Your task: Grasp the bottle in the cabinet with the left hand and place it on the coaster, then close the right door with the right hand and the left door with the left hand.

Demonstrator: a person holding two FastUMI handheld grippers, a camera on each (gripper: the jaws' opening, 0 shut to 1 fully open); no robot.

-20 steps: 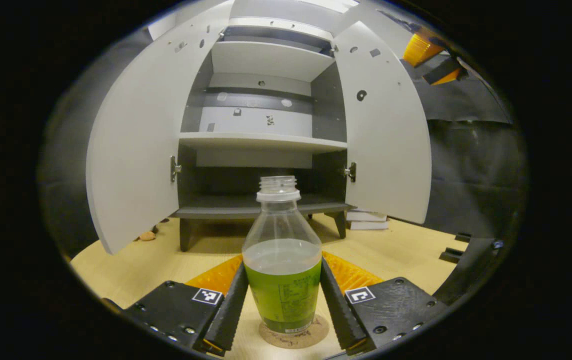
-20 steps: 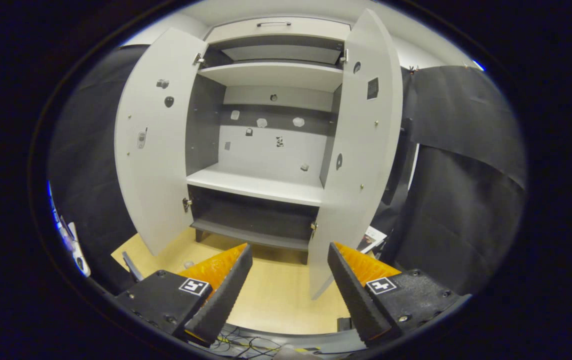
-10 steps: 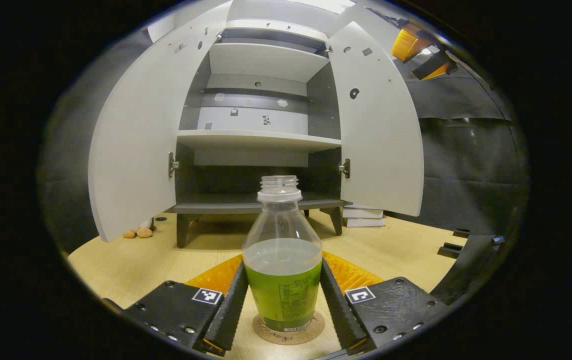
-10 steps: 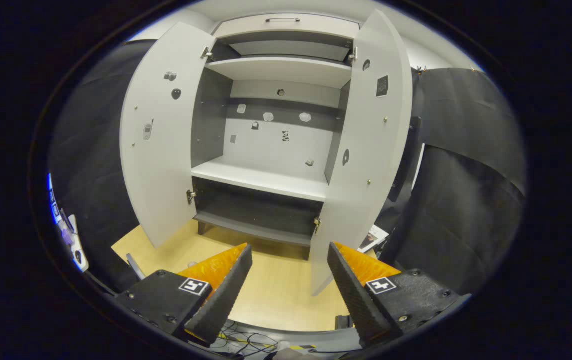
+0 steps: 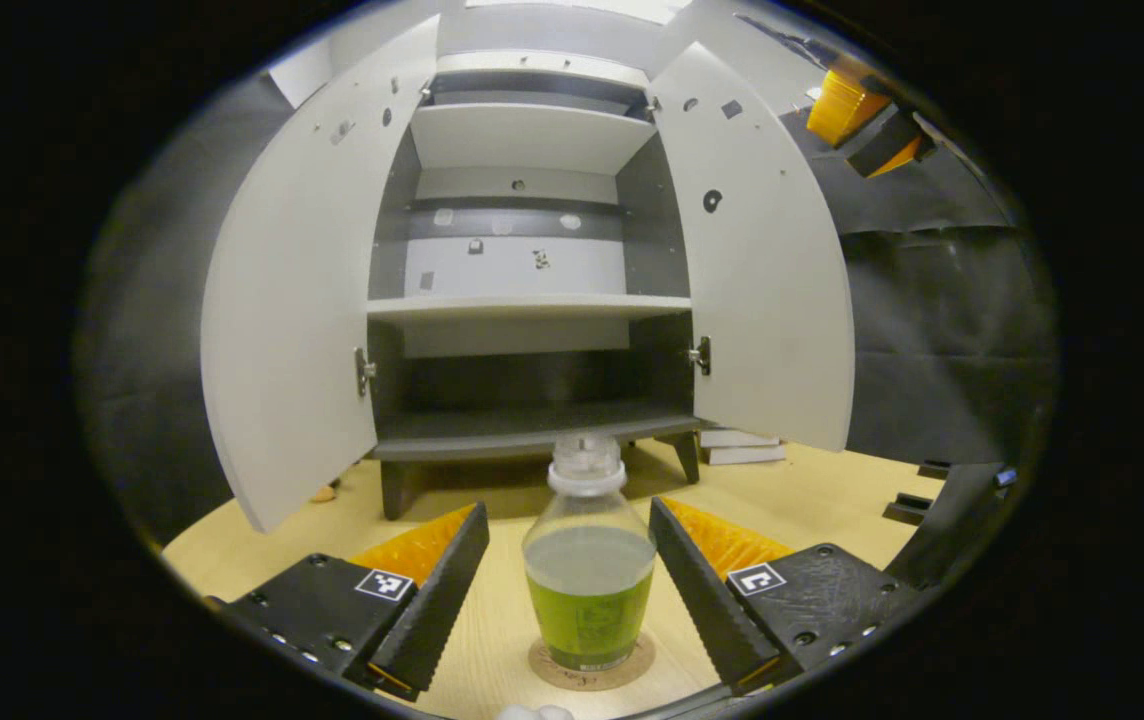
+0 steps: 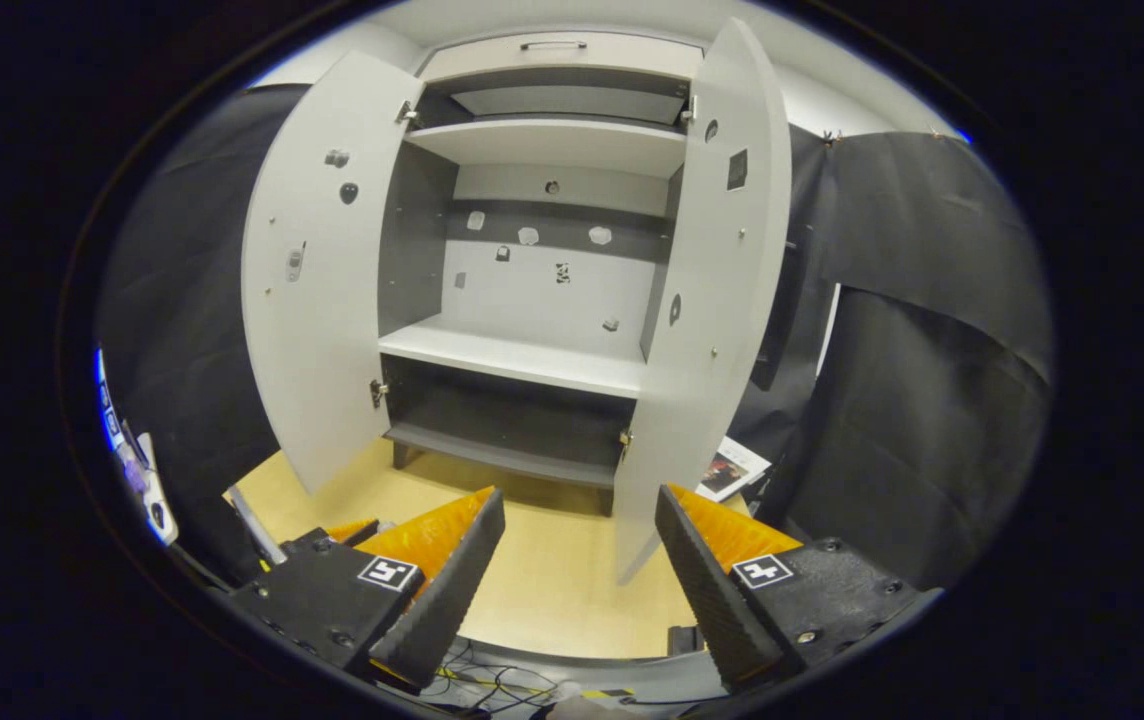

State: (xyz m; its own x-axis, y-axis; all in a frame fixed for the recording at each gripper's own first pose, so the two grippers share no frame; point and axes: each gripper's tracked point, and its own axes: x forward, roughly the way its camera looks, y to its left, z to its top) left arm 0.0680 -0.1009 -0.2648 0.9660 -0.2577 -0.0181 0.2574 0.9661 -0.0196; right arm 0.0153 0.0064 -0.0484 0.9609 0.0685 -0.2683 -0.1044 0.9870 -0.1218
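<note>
A clear bottle point(image 5: 588, 570) with a green label and no cap stands upright on a round cork coaster point(image 5: 592, 668) on the wooden table. My left gripper point(image 5: 572, 585) is open around it, both fingers apart from its sides. Behind it stands the cabinet point(image 5: 532, 300) with its left door point(image 5: 292, 320) and right door point(image 5: 762, 270) swung wide. In the right gripper view my right gripper point(image 6: 577, 575) is open and holds nothing, in front of the cabinet point(image 6: 532, 300), with the right door point(image 6: 712, 300) edge-on just ahead and the left door point(image 6: 317, 280) open. My right gripper point(image 5: 862, 110) also shows at the upper right of the left gripper view.
The cabinet shelves point(image 5: 527, 305) hold nothing. Booklets point(image 5: 737, 445) lie on the table beside the cabinet's right leg, also seen as booklets point(image 6: 727, 470) in the right gripper view. Small brown objects point(image 5: 324, 492) sit under the left door. Cables point(image 6: 492, 685) hang at the table's front edge.
My left gripper has let go of the bottle, opened and drawn back, leaving it on the coaster. My right gripper has shifted slightly in front of the right door.
</note>
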